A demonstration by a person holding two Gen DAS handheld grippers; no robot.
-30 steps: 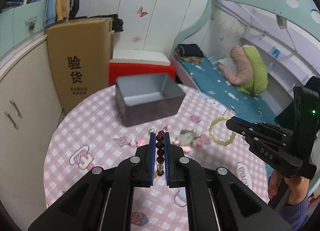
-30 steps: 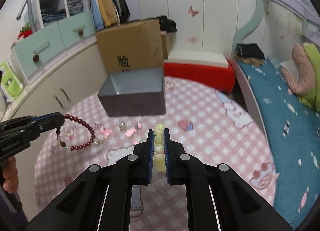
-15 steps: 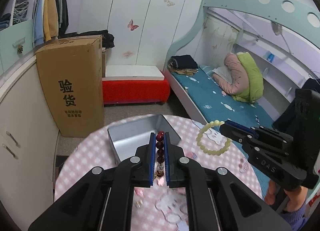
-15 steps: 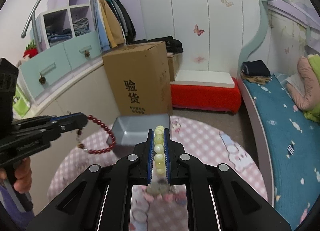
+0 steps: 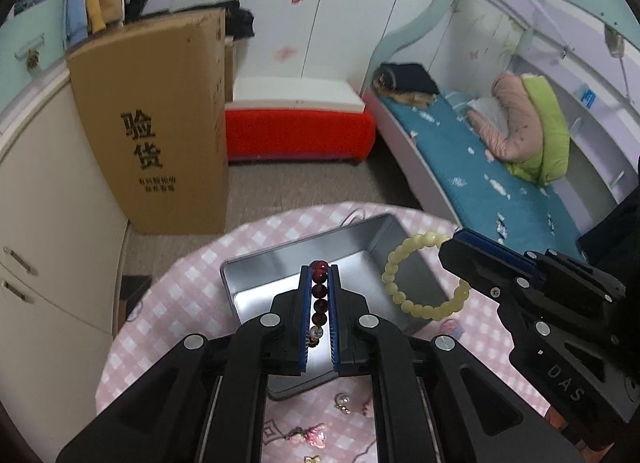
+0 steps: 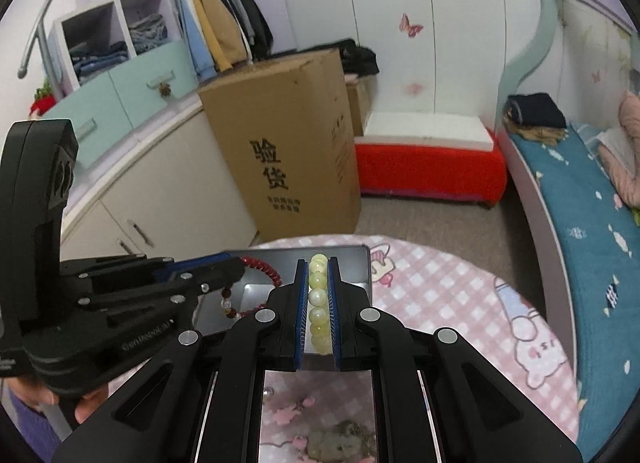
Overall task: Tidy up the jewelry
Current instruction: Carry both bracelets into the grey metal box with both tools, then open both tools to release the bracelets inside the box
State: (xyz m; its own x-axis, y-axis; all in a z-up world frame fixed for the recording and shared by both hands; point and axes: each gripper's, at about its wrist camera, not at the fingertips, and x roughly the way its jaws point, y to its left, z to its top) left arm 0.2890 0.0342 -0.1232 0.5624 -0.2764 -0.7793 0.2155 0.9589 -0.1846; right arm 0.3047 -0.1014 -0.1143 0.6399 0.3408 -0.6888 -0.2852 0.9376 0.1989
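Note:
My left gripper (image 5: 319, 277) is shut on a dark red bead bracelet (image 5: 319, 297) and holds it above the open grey metal box (image 5: 280, 263). My right gripper (image 6: 318, 269) is shut on a pale yellow bead bracelet (image 6: 319, 303), also over the box (image 6: 360, 259). In the left wrist view the yellow bracelet (image 5: 416, 311) hangs from the right gripper (image 5: 460, 243) over the box's right side. In the right wrist view the red bracelet (image 6: 262, 267) hangs from the left gripper (image 6: 236, 269) over the box's left part.
The box stands on a round table with a pink checked cloth (image 5: 168, 303). Small hair clips and charms (image 5: 312, 433) lie on the cloth near me. A cardboard carton (image 5: 160, 123), a red bench (image 5: 296, 131) and a bed (image 5: 480, 167) stand beyond the table.
Both grippers have moved forward over the table with their bracelets, from above the loose jewelry to above the open box. Both stay shut.

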